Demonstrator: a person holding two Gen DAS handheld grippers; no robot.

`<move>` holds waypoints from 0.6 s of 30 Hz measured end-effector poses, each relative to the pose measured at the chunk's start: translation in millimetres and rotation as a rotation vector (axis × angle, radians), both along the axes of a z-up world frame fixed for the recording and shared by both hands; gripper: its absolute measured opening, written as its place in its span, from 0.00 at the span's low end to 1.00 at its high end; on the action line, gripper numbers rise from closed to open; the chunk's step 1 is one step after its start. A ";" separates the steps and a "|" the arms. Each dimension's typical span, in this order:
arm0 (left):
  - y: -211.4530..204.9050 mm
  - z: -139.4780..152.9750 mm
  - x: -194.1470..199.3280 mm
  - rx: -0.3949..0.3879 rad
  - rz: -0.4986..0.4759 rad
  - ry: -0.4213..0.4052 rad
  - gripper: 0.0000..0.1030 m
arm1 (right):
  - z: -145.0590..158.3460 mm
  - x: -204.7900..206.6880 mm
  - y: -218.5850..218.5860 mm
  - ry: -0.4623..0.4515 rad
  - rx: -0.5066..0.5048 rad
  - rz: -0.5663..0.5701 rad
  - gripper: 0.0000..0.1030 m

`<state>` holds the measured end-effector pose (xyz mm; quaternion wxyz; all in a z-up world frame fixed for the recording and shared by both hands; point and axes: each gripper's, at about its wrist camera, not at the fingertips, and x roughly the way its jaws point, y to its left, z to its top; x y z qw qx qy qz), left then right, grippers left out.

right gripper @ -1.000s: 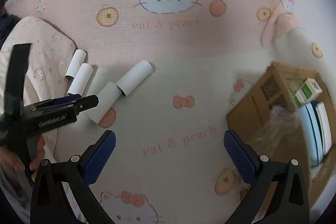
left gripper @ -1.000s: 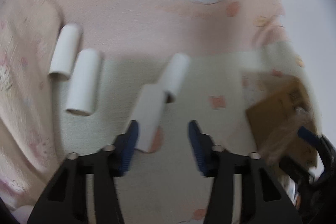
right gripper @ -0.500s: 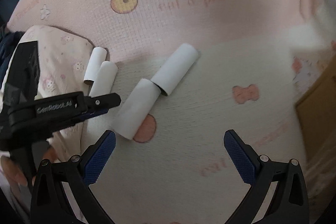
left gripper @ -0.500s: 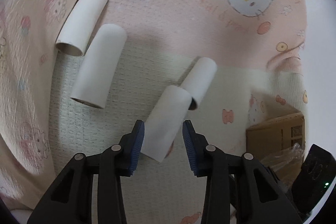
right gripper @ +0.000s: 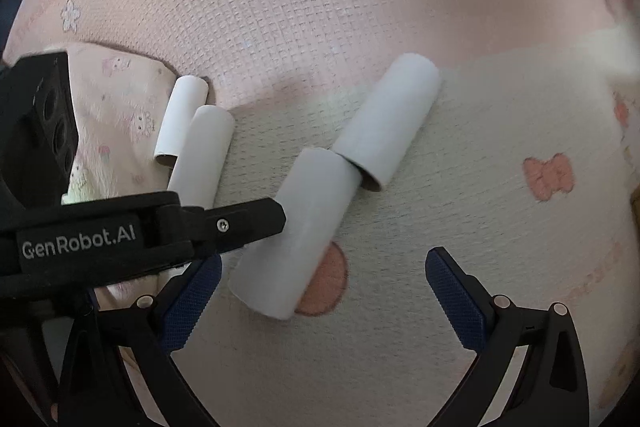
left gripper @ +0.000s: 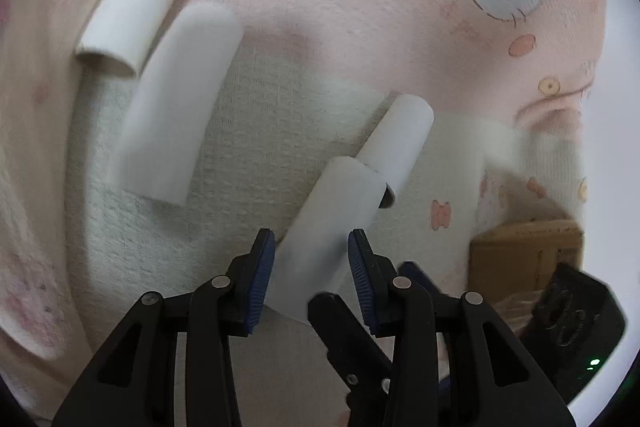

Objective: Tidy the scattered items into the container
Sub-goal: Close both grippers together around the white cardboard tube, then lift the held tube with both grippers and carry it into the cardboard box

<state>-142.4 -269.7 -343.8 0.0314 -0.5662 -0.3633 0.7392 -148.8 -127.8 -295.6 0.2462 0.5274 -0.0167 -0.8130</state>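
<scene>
Pick step: left gripper (left gripper: 308, 275) straddles the nearest tube (left gripper: 320, 247), jaws narrow, pads not visibly pressing. Right gripper (right gripper: 320, 291) wide, empty. Next: clamp, lift, carry to box (left gripper: 524, 255).

Count, both wrist views: four white tubes, two grippers, one cardboard box.

Four white cardboard tubes on printed blanket (right gripper: 460, 155): far-left tube (right gripper: 182, 119), second-left tube (right gripper: 204, 153) touching alongside it; near centre tube (right gripper: 296, 231) and far centre tube (right gripper: 386, 119) meeting end to end, ends overlapping. Same four in left view. One cardboard box (left gripper: 524, 251), right edge of left view only, contents hidden. Two handheld grippers: left gripper (left gripper: 310, 281), right gripper (right gripper: 320, 301); two blue pads on each, four pads total. Blanket prints partly cropped; not counted.
</scene>
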 end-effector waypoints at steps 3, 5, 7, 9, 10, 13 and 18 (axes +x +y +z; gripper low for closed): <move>-5.8 -11.3 -0.6 0.104 0.029 -0.033 0.41 | -4.4 0.6 -2.7 -0.001 -0.027 0.018 0.90; -7.6 -14.7 -1.3 0.144 0.040 -0.039 0.41 | -8.8 2.0 -6.6 0.003 -0.039 0.042 0.76; -9.9 -13.8 -1.4 0.141 0.043 -0.041 0.41 | -14.0 1.8 -9.6 -0.013 -0.052 0.059 0.61; -8.3 -11.9 -3.1 0.134 0.043 -0.033 0.41 | -16.5 0.0 -10.5 -0.028 -0.084 0.051 0.55; -9.2 -11.4 -1.9 0.134 0.043 -0.033 0.41 | -17.7 -1.6 -9.3 -0.045 -0.112 0.040 0.50; -9.7 -11.7 -1.4 0.146 0.048 -0.025 0.41 | -19.3 -4.0 -7.4 -0.073 -0.140 0.013 0.48; -4.2 -12.0 -3.0 0.157 0.041 -0.015 0.41 | -18.3 -6.0 -5.0 -0.114 -0.139 0.004 0.46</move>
